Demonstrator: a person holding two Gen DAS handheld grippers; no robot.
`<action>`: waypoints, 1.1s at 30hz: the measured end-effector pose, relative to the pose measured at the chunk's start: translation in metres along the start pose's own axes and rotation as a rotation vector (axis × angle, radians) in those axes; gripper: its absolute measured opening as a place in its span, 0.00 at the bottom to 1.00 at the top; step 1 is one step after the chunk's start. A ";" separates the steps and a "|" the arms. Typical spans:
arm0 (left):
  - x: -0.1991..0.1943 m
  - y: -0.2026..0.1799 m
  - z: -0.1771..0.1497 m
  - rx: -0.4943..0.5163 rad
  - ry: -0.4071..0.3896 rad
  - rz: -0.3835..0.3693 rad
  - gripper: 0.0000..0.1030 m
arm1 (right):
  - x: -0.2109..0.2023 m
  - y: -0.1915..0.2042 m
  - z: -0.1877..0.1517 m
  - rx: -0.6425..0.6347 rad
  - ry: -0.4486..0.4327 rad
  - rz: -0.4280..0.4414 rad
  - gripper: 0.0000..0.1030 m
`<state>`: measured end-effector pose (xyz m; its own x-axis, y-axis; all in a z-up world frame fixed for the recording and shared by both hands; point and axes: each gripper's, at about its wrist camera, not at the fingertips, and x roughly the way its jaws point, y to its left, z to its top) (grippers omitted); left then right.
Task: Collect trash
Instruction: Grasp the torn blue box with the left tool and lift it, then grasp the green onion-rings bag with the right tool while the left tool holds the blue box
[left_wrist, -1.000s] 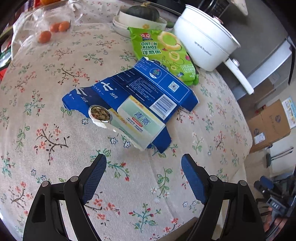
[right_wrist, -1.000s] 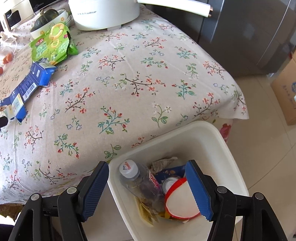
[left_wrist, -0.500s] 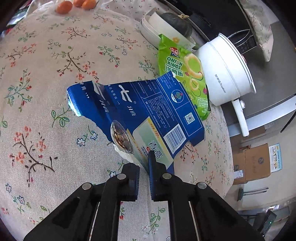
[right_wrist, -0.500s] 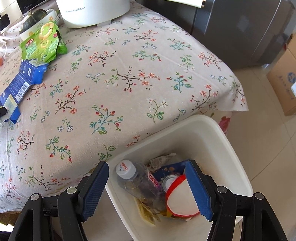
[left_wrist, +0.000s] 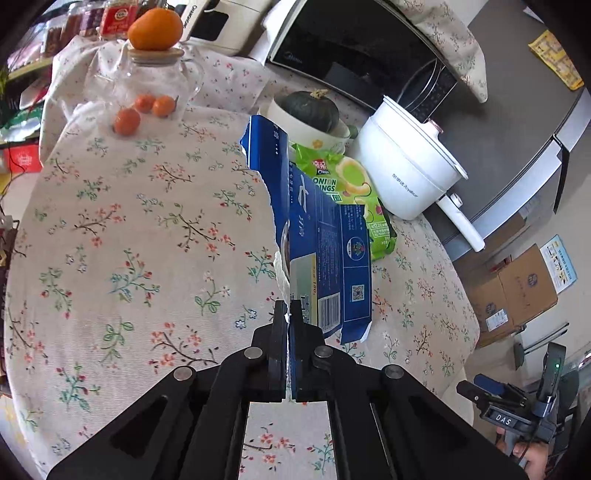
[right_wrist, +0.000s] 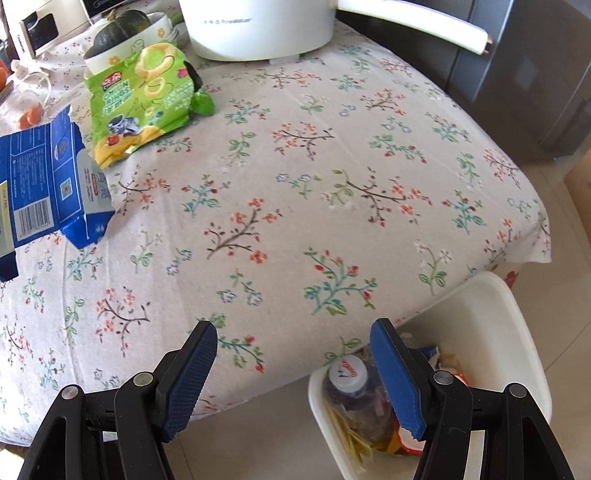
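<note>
A torn, flattened blue carton (left_wrist: 325, 236) stands on edge above the flowered tablecloth, pinched at its near end by my left gripper (left_wrist: 289, 314), which is shut on it. From the right wrist view the same blue carton (right_wrist: 44, 188) hangs at the far left, off the cloth. A green onion-rings bag (right_wrist: 144, 99) lies on the table behind it, also seen as the green bag (left_wrist: 351, 188) past the carton. My right gripper (right_wrist: 293, 343) is open and holds nothing, hovering over the table's near edge. A white trash bin (right_wrist: 517, 332) sits on the floor under that edge, with a bottle and wrappers inside.
A white electric pot (left_wrist: 406, 170) with a long handle stands at the table's back right. A bowl holding a dark squash (left_wrist: 314, 107) sits behind the bag. A glass jar with an orange on top (left_wrist: 155, 59) and small oranges are at the back left. Cardboard boxes (left_wrist: 517, 291) stand on the floor.
My left gripper shut on the blue carton and lifted it off the table, turning it on edge. The right gripper moved forward from over the bin to over the table edge, still open.
</note>
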<state>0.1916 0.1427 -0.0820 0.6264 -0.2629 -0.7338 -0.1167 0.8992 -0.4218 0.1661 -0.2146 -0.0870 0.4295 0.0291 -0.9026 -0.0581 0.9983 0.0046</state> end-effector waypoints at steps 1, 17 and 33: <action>-0.006 0.003 0.001 0.008 -0.006 0.006 0.00 | 0.001 0.007 0.001 -0.004 -0.006 0.004 0.70; -0.069 0.052 0.031 0.056 -0.109 0.010 0.00 | 0.051 0.081 0.046 0.004 -0.052 0.040 0.70; -0.071 0.068 0.045 0.002 -0.122 0.027 0.00 | 0.089 0.161 0.128 -0.083 -0.169 0.058 0.71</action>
<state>0.1735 0.2379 -0.0344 0.7122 -0.1944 -0.6746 -0.1330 0.9062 -0.4015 0.3106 -0.0445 -0.1113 0.5683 0.1014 -0.8166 -0.1580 0.9874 0.0126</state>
